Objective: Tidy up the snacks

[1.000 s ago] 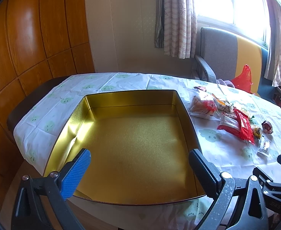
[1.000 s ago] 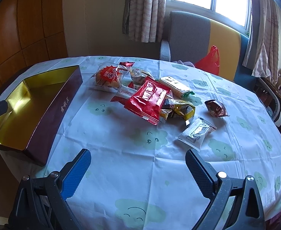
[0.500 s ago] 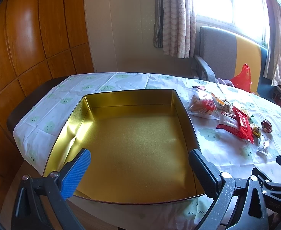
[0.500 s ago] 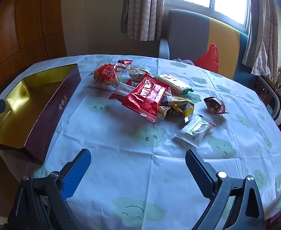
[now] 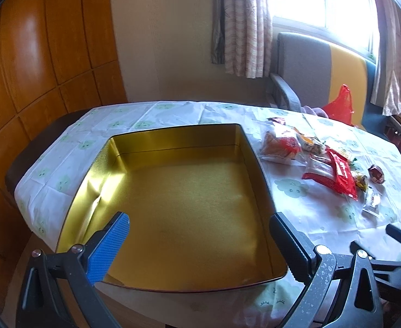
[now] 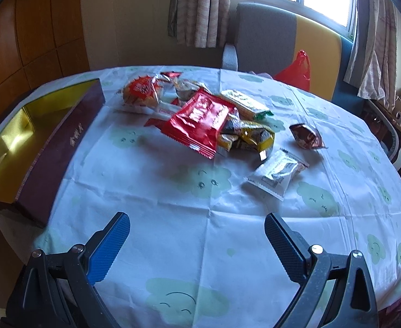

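Your left hand-held gripper [image 5: 199, 228] stands with its jaws spread wide and nothing between them, poised over the near edge of the gold tin [image 5: 244, 147]. Your right hand-held gripper [image 6: 197, 229] is likewise agape and empty, above bare tablecloth short of the snacks.

Outward from the left gripper: the tin holds nothing. Its left wall shows a dent. It sits at the left end of the bench [image 6: 173, 199], its maroon outer wall facing the snack pile.

Outward from the right gripper: the nearest item is the silver packet [image 6: 277, 173], lying alone. Beyond it sits the yellow packet [image 6: 251, 136], tucked partly under the large red packet [image 6: 200, 121]. The small brown wrapper [image 6: 307, 136] lies apart to the right. At the back are the white-and-green bar [image 6: 244, 102] and the clear bag with a red label [image 6: 141, 93], nearest the tin.

Assessment: none of the snacks has been stowed. All appear light, soft-walled and glossy, so expect them to crumple and slip under the pads. The contents of the clear bag look like baked goods and may crush.

Recommendation: take the silver packet first, across its short width near the middle, with modest closing force. For the red packet, pinch a crimped end seam, since the flat face offers little to hold.
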`<state>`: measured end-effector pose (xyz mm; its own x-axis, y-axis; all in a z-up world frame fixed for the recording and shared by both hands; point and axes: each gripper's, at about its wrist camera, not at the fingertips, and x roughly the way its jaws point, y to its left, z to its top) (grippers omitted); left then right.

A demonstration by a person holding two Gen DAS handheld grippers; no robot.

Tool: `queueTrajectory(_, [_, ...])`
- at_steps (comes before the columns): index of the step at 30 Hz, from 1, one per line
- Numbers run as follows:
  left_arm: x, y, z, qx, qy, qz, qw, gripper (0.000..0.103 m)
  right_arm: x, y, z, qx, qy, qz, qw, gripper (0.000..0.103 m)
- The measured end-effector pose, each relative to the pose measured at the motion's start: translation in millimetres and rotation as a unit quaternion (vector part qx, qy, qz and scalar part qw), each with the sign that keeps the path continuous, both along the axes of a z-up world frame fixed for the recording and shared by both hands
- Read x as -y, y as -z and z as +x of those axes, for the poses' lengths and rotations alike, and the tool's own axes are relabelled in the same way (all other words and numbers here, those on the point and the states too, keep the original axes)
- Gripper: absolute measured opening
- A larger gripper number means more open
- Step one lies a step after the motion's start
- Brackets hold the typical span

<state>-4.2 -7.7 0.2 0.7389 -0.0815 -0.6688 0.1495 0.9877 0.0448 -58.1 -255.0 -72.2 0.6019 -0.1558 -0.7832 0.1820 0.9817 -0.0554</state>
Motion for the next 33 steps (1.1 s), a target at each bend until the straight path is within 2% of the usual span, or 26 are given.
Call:
queueTrajectory(3, [9,-5,4,-0.003,0.026,0.001,0.9997,0.103,9,11,2,-0.012,0.011,0.001,1.000,0.101])
queueTrajectory(8, [22,-14,26,-0.029,0.062,-0.018,0.9975,0.095,24,30,2,-0.037,0.022,0.023,0.999,0.101])
queueTrajectory(11, [35,-22,46,-0.051,0.090,-0.030,0.9942,0.082,26,32,1,-0.029,0.015,0.020,0.999,0.102])
queueTrajectory(13, [46,-27,63,-0.063,0.109,-0.037,0.9913,0.069,27,33,1,-0.029,0.012,0.029,0.999,0.103])
queueTrajectory(17, [80,-35,98,-0.094,0.149,-0.046,0.9833,0.072,28,35,-1,-0.018,0.009,0.042,0.999,0.103])
queueTrajectory(22, [125,-26,144,-0.116,0.169,-0.015,0.9787,0.083,29,35,-2,-0.016,-0.002,0.048,0.999,0.103])
queueTrajectory(26, [158,-2,187,-0.150,0.159,0.014,0.9757,0.091,29,35,-4,-0.013,-0.013,0.043,0.999,0.103])
queueTrajectory(30, [185,22,209,-0.167,0.170,0.056,0.9696,0.096,30,35,-5,-0.013,-0.024,0.041,0.999,0.103])
queueTrajectory(33, [198,42,224,-0.181,0.163,0.083,0.9662,0.096,31,34,-4,-0.015,-0.029,0.040,0.999,0.103])
